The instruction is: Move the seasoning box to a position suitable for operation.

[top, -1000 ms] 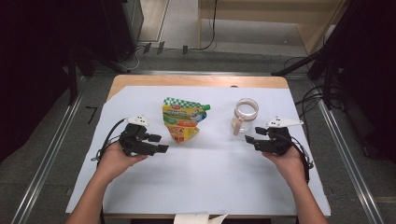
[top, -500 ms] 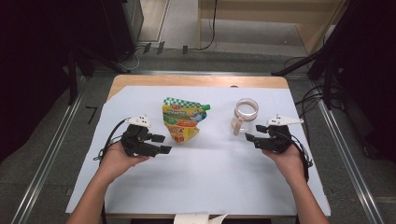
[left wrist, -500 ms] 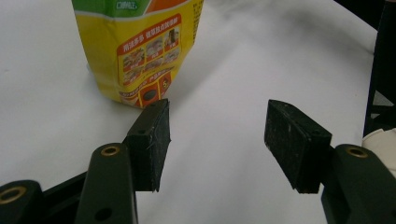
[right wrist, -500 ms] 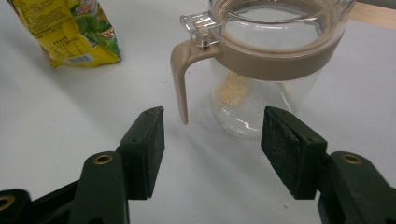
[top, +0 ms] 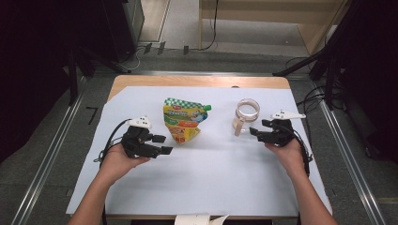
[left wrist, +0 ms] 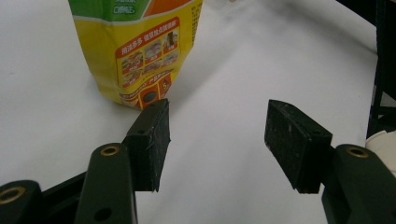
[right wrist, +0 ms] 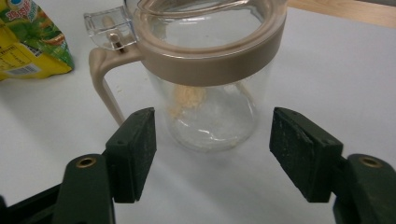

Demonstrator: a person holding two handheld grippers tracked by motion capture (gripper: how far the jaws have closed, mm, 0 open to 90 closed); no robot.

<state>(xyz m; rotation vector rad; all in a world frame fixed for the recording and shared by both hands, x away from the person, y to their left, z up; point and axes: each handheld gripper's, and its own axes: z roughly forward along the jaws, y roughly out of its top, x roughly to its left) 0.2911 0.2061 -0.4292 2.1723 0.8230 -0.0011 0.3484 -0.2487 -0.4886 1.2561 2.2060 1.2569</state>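
pouch (top: 184, 119): yellow, green checked top | jug (top: 246, 114): clear, beige rim | sheet (top: 211, 173): white

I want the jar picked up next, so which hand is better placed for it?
Right. The right claw faces the jar with open jaws just short of its glass; the left claw points at the pouch.

A wooden surface (top: 141, 80) is carrying a white sheet (top: 211, 173) that is covering nearly all of it, leaving a bare strip of wood along the far edge. A yellow and green pouch (top: 184, 121) is lying flat on the sheet left of the middle. A clear jar (top: 247, 112) with a beige rim and handle is standing upright to its right, well apart from it.
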